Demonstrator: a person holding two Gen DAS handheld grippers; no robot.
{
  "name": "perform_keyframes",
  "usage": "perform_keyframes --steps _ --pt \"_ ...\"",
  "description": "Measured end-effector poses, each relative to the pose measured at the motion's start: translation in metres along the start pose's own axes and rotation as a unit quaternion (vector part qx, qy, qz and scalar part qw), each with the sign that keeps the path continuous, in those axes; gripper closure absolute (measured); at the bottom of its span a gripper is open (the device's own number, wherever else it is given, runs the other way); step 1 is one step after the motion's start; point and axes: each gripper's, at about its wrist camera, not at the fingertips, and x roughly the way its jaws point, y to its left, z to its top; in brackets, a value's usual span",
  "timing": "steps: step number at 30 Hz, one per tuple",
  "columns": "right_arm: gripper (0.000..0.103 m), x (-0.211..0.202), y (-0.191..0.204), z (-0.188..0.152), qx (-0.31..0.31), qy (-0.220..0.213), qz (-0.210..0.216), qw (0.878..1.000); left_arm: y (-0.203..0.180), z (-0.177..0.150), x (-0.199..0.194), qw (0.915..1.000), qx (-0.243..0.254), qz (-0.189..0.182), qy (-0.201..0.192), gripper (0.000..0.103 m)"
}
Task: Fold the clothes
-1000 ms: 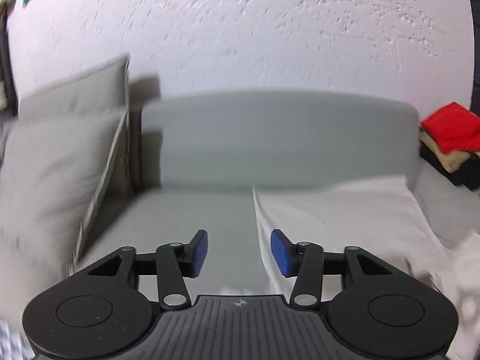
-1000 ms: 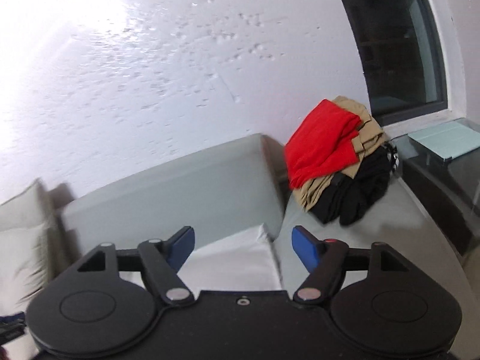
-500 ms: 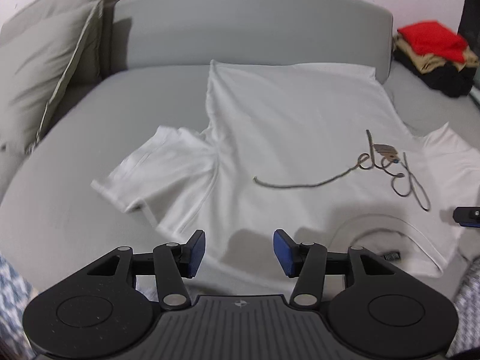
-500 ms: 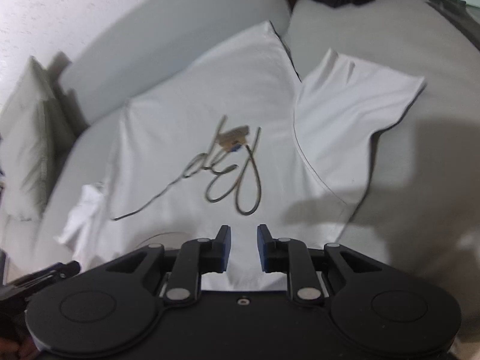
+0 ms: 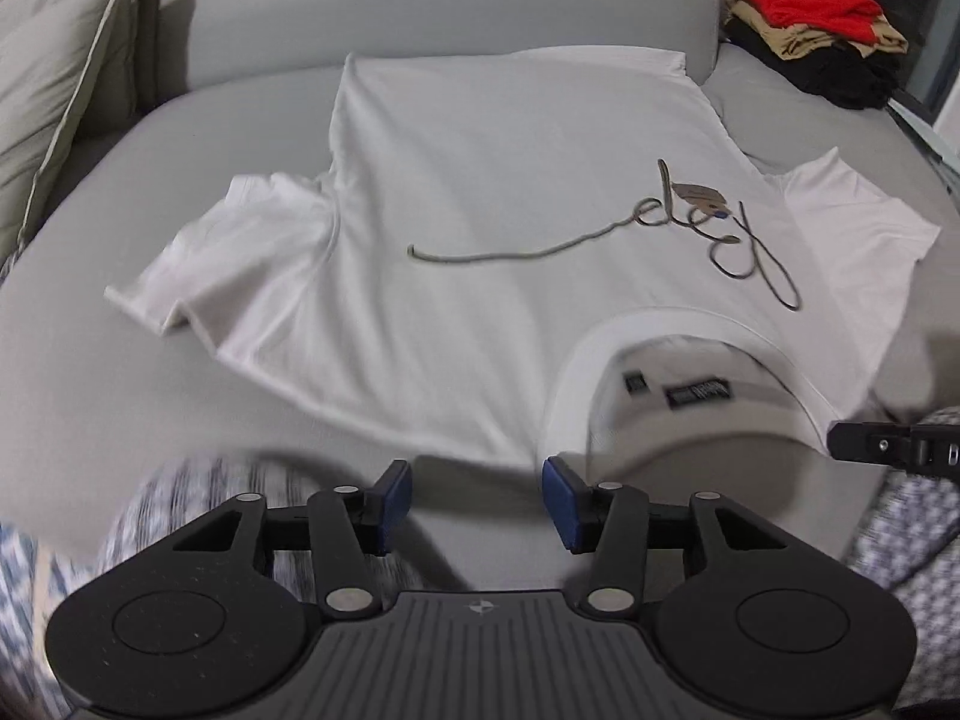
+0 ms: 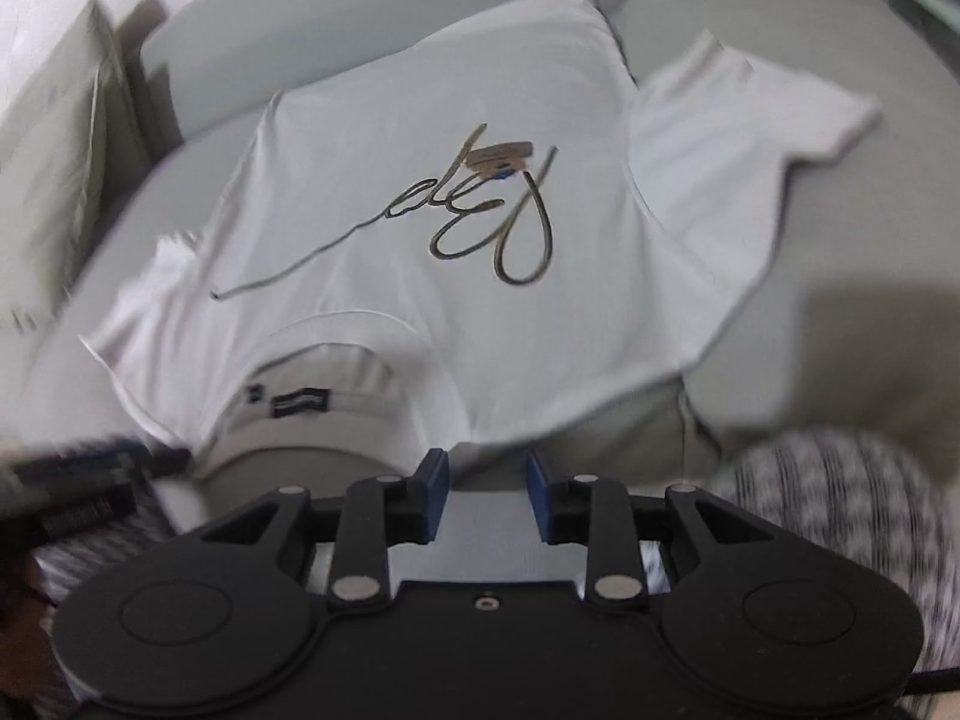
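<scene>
On the grey sofa (image 5: pixel 150 372) the white T-shirt (image 5: pixel 480 192) lies face up and spread flat, hem toward the backrest at twelve o'clock, collar (image 5: pixel 690 324) toward me at about five o'clock in the left view. Laid out that way, both shoulders sit within reach of my two tools.

Left gripper (image 5: pixel 477 495): fingers apart, narrowing a little, nothing between them; they hang just short of the near shoulder edge, left of the collar. Right gripper (image 6: pixel 486 495): fingers set narrower but spreading again, also gripping nothing, only bare cushion showing in the gap, just below the other shoulder seam.

Sleeves: one (image 5: pixel 228 252) at nine o'clock lies a bit rumpled, the other (image 6: pixel 750 138) at two o'clock in the right view lies flat and open.

Script print (image 6: pixel 480 210) faces up, so I judge the fold has not begun; one tool per shoulder looks like the set-up for a first pinch.

Folded pile (image 5: pixel 816 42), red on top, sits at one o'clock, well apart, probably the finished stack.
</scene>
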Motion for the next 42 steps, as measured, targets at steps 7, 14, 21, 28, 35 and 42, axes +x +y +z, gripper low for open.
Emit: perform_keyframes --steps 7,14,21,28,35,42 --pt "0.057 -0.057 -0.069 0.028 0.164 -0.124 0.069 0.976 -0.001 0.018 -0.042 0.9974 0.006 0.018 -0.07 0.036" --pt "0.056 -0.051 -0.17 0.042 0.327 -0.175 0.065 0.926 -0.002 0.02 -0.04 0.9979 0.002 0.02 -0.062 0.033" --pt "0.07 -0.014 -0.208 0.064 0.354 -0.187 0.073 0.913 -0.008 0.02 -0.032 0.9984 0.013 0.032 -0.044 0.033" --pt "0.083 0.009 -0.205 0.091 0.319 -0.186 0.055 0.927 -0.017 0.016 -0.028 0.9982 0.035 0.035 -0.035 0.033" --pt "0.1 0.01 -0.193 0.096 0.298 -0.221 0.036 0.928 -0.02 0.012 -0.03 0.998 0.041 0.03 -0.039 0.033" --pt "0.1 -0.001 -0.126 0.113 0.183 -0.235 -0.001 0.954 -0.01 0.005 -0.031 0.9987 0.022 0.012 -0.045 0.033"
